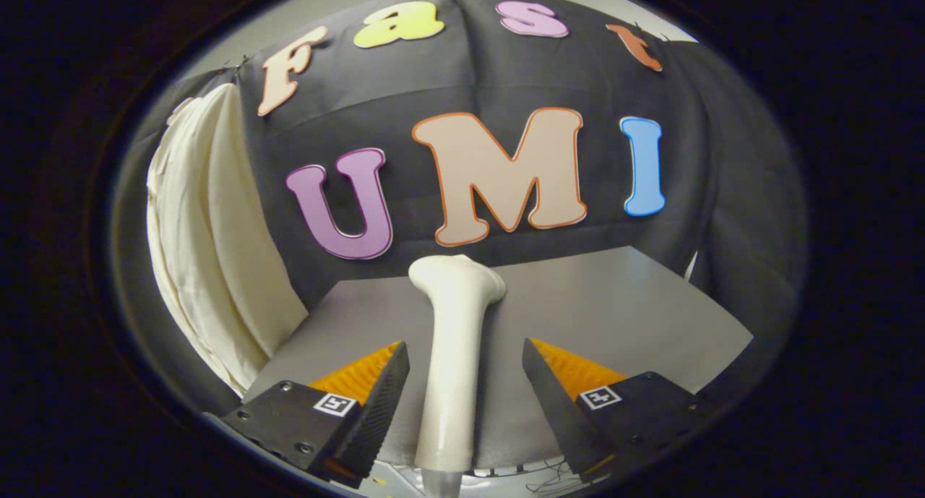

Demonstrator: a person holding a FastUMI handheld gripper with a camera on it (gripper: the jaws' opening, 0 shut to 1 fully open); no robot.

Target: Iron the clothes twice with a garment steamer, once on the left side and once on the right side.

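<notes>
The gripper (pixel 466 389) has its jaws apart, and the garment steamer (pixel 455 353) lies between them on the grey table (pixel 614 310). Its handle runs lengthwise down the gap and its wider head points away toward twelve o'clock, against the booth's dark wall. Neither finger touches the handle — there is a clear gap on each side, a little narrower on the left.

The cream garment (pixel 209 238) hangs at about ten o'clock from the steamer's head, well apart from it, draped in long folds down past the table's left edge.

As I judge it, this is the pick-up step: the steamer is lined up but not yet grasped, and no pass over the cloth has begun. The next move calls for closing the fingers squarely on the handle, low enough that the head stays free, then lifting and swinging it round to ten o'clock to face the fabric.

The near end of the handle is cut off below the fingers, so any cord or switch there is hard to make out. The garment's hanger and its lower hem are hidden too.
</notes>
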